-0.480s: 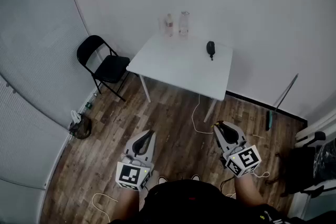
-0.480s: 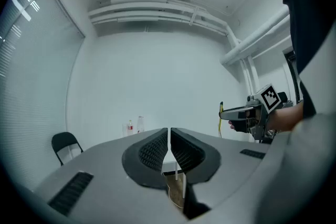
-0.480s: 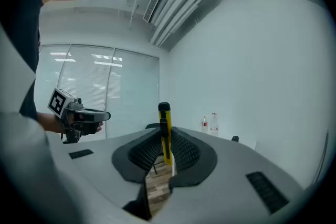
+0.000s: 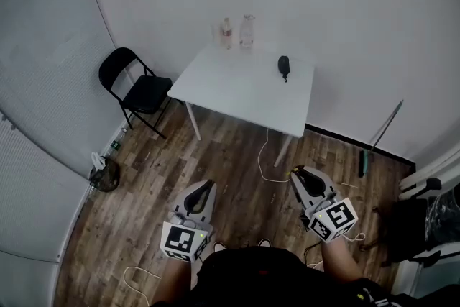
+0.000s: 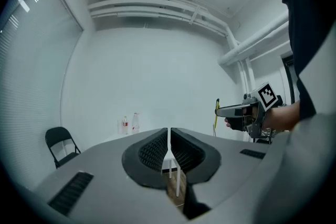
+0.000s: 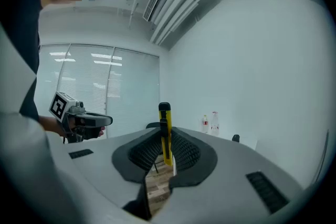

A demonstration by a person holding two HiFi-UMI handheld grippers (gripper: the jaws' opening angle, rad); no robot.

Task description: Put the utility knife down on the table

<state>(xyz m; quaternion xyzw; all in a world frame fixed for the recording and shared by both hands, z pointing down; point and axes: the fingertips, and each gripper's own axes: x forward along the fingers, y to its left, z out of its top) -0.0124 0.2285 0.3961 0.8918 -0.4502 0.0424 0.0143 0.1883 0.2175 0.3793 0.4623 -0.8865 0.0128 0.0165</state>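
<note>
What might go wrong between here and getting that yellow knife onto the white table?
1. The utility knife stands upright in the right tongs, gripped low with its top sticking out; it might tilt or slip on the walk over.
2. A pale cable lies on the floor before the table; a foot may catch it.
3. Bottles and a small black object sit on the table; a careless put-down might knock them.

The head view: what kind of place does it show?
Probably a sparse office or test room: a white table against plain white walls, a black folding chair, and wood-pattern flooring.
</note>
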